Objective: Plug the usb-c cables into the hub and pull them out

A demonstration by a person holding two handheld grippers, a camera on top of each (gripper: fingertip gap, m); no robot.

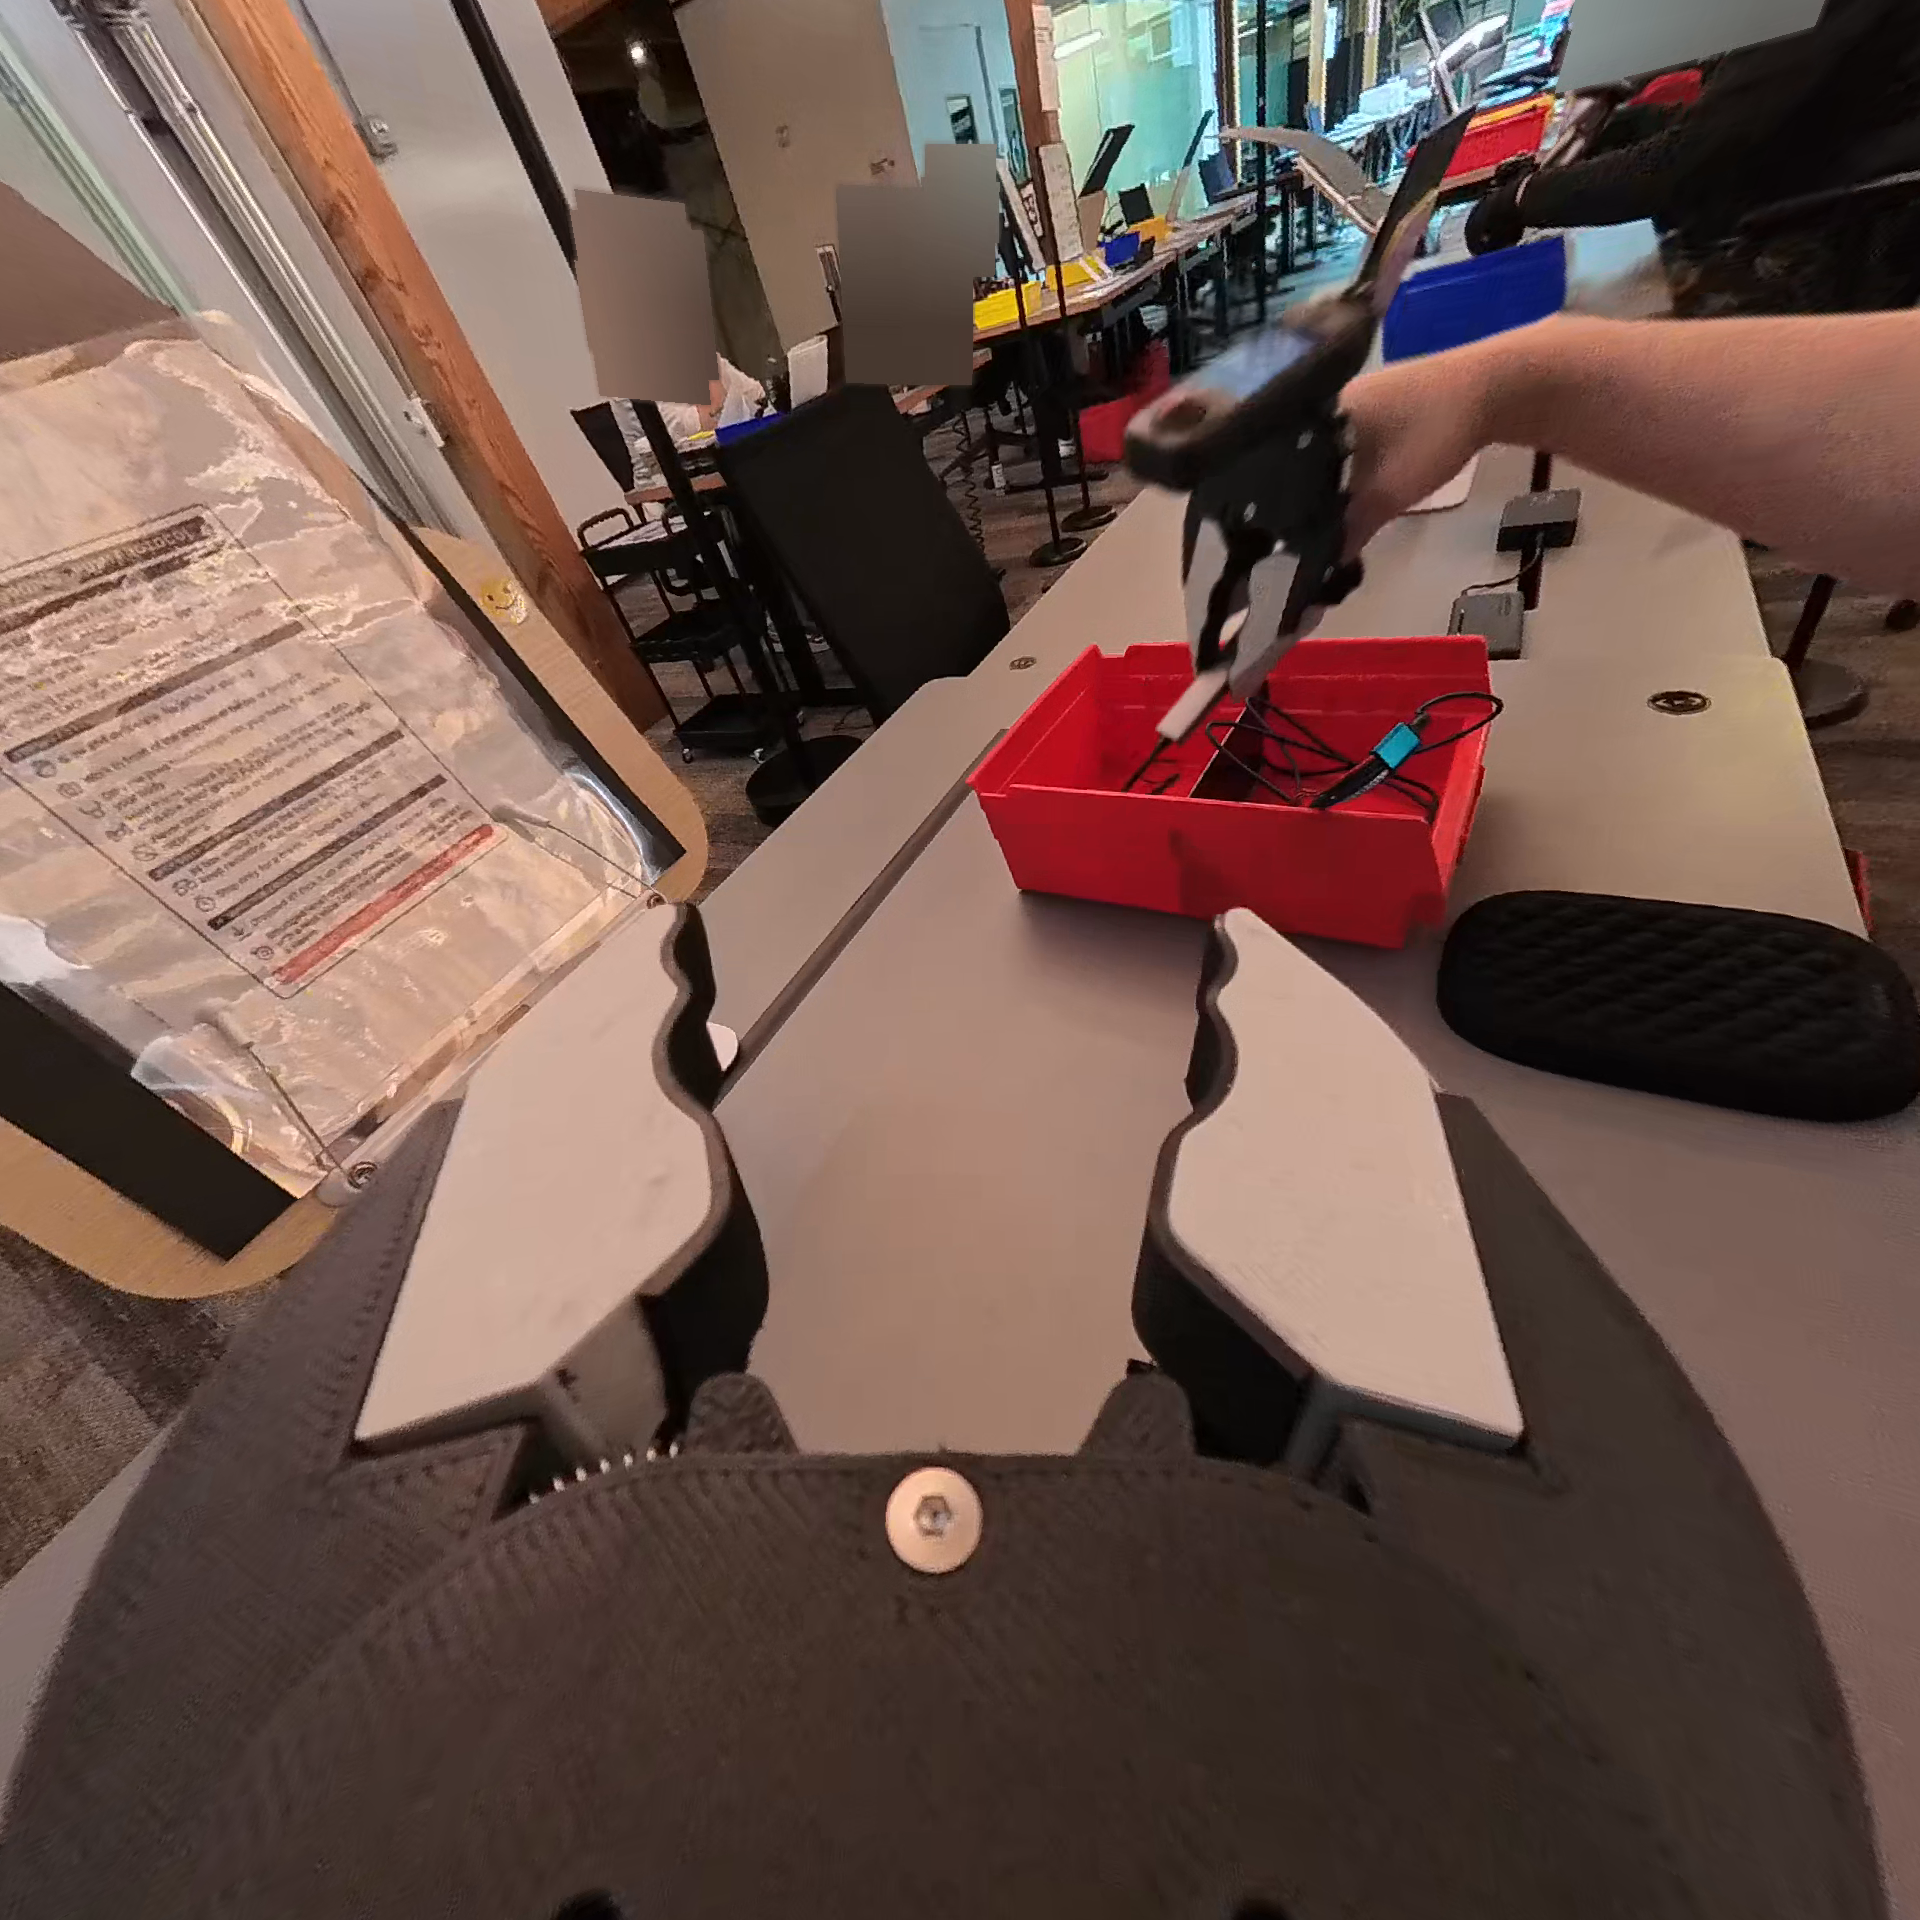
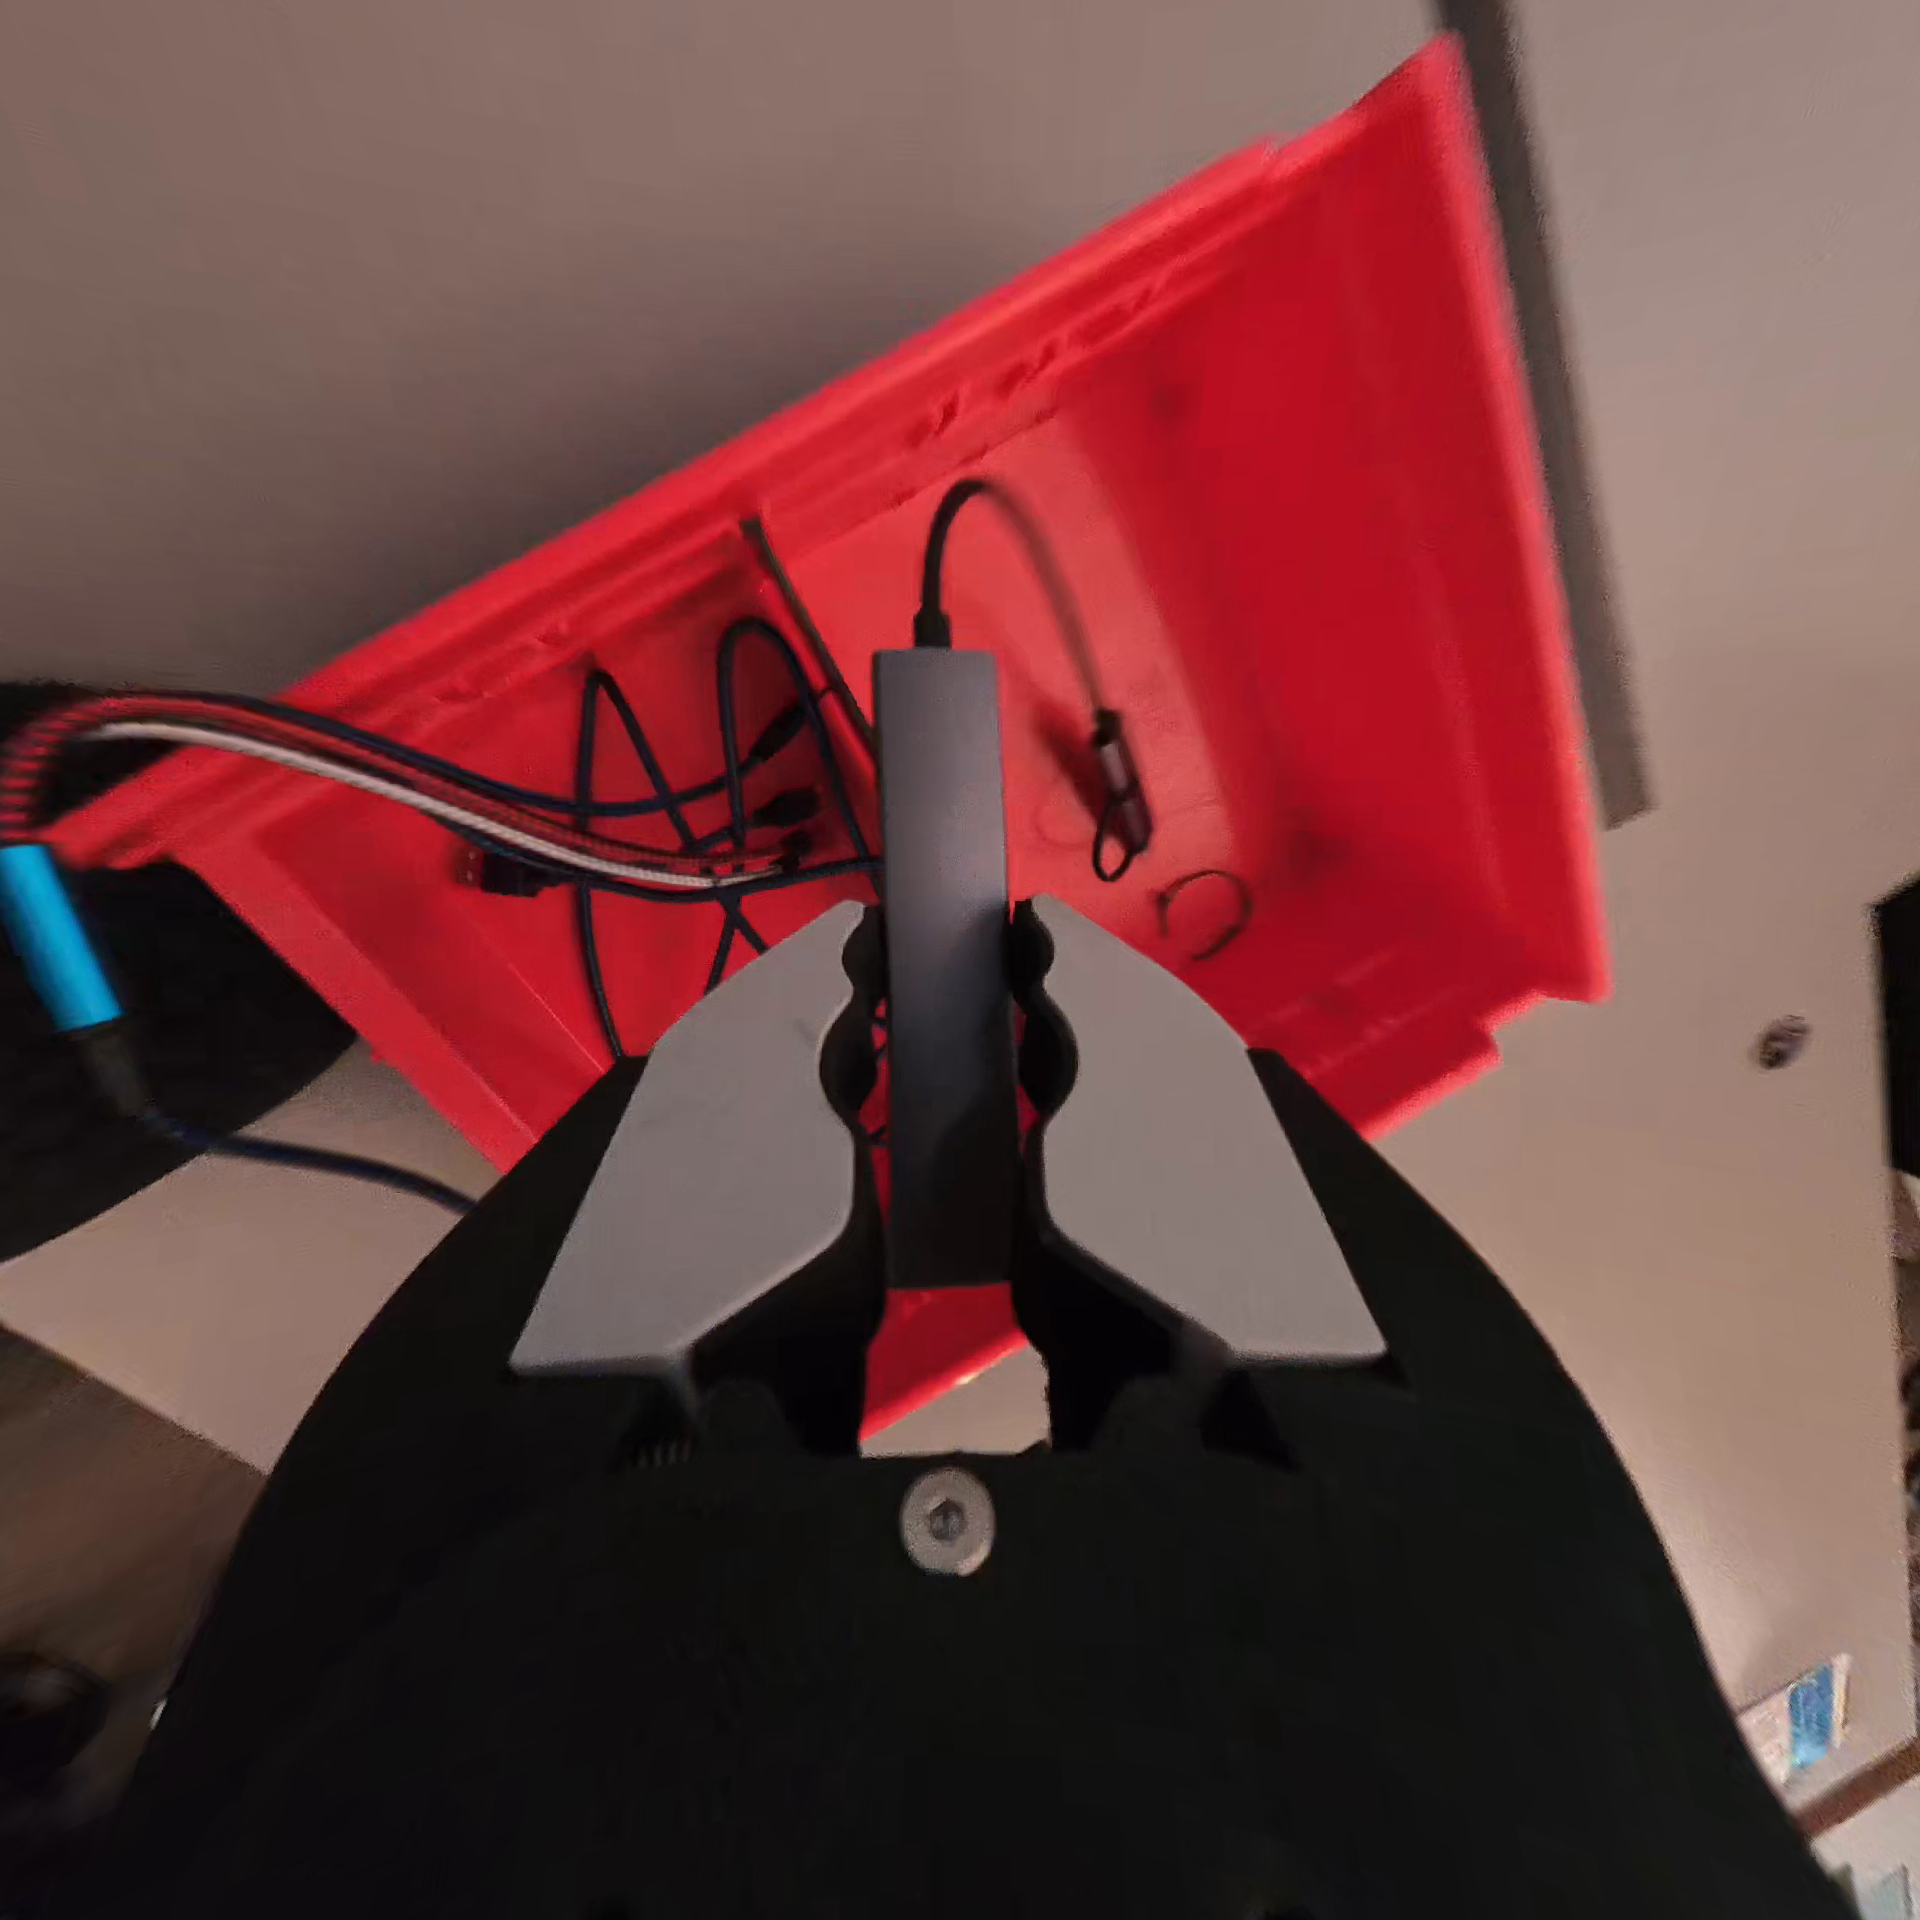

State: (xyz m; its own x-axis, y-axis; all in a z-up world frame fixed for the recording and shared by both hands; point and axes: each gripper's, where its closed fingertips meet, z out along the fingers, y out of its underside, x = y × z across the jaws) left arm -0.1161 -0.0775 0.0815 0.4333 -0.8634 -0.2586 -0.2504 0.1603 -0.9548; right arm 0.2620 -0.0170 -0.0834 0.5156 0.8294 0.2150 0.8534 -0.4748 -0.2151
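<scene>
My right gripper (image 2: 943,914) is shut on a slim grey hub (image 2: 940,831) and holds it over the red bin (image 2: 1351,520). The hub's short black lead (image 2: 997,520) curves off its far end. Several dark cables (image 2: 665,810) lie tangled in the bin's left compartment. A cable with a blue plug sleeve (image 2: 52,945) hangs over the bin's edge. In the left wrist view the right gripper (image 1: 1242,665) hangs above the bin (image 1: 1226,842) with the hub (image 1: 1195,707) sticking down. My left gripper (image 1: 951,966) is open and empty, low over the grey table (image 1: 935,1195), short of the bin.
A black padded wrist rest (image 1: 1673,997) lies right of the bin. Two small dark devices (image 1: 1538,520) sit farther back on the table. A clear acrylic sign holder (image 1: 260,748) stands on the left. A person's forearm (image 1: 1662,436) reaches in from the right. The grippers' ends are close to 40 centimetres from one another.
</scene>
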